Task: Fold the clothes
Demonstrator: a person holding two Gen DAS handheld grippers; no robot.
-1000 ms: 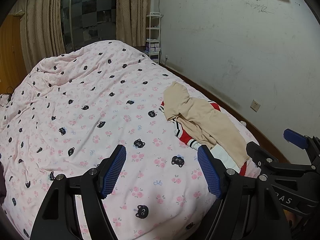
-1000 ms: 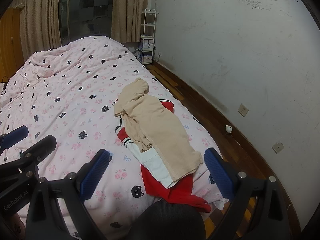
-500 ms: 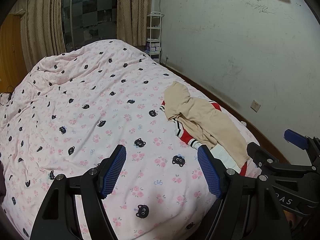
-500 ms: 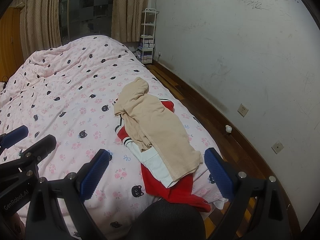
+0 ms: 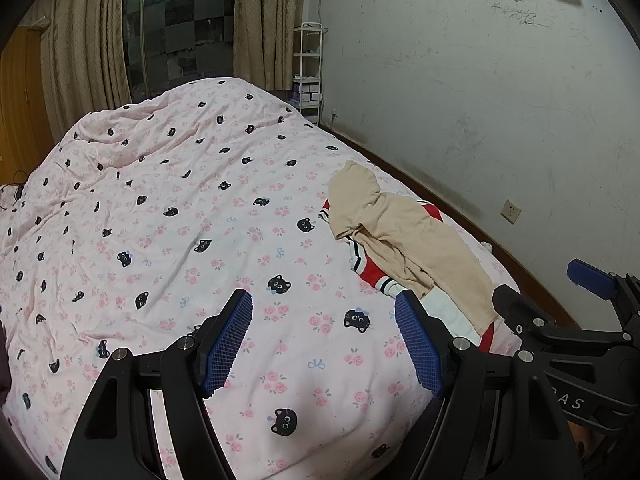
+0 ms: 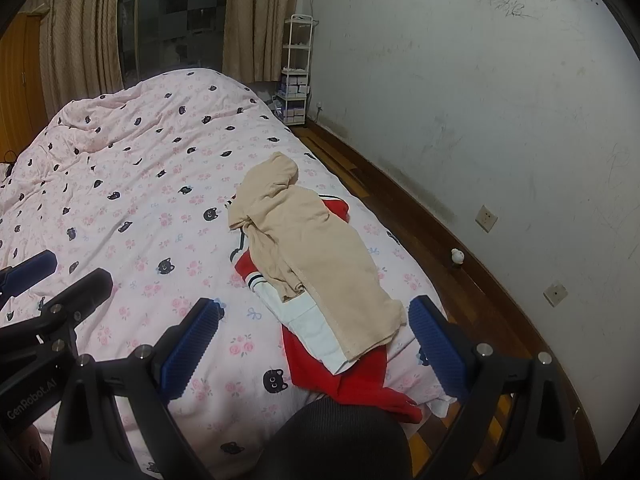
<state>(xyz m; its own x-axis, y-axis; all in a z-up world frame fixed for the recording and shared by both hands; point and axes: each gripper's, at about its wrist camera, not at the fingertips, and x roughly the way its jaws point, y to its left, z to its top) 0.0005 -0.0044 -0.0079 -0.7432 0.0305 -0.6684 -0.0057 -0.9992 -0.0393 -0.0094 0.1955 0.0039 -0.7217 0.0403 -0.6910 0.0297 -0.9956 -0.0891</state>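
Clothes: a beige garment (image 6: 316, 248) is draped over a red-and-white one (image 6: 340, 368), both unfolded, at 1 o'clock on the pink cat-print duvet (image 5: 180, 220) near its right edge.
Left gripper (image 5: 324, 344): jaws are held wide apart with nothing between them, above bare duvet at 9 o'clock of the pile.
Right gripper (image 6: 316, 344): jaws are spread wide and empty, framing the pile's near end without touching it.
Change: almost nothing is altered from a second ago; only a slight drift of view is noted, so folding is judged not yet begun.
Writing: "GenRobot.AI" is read on the left gripper's body in the right view; wall scribbles (image 5: 512, 4) are illegible.
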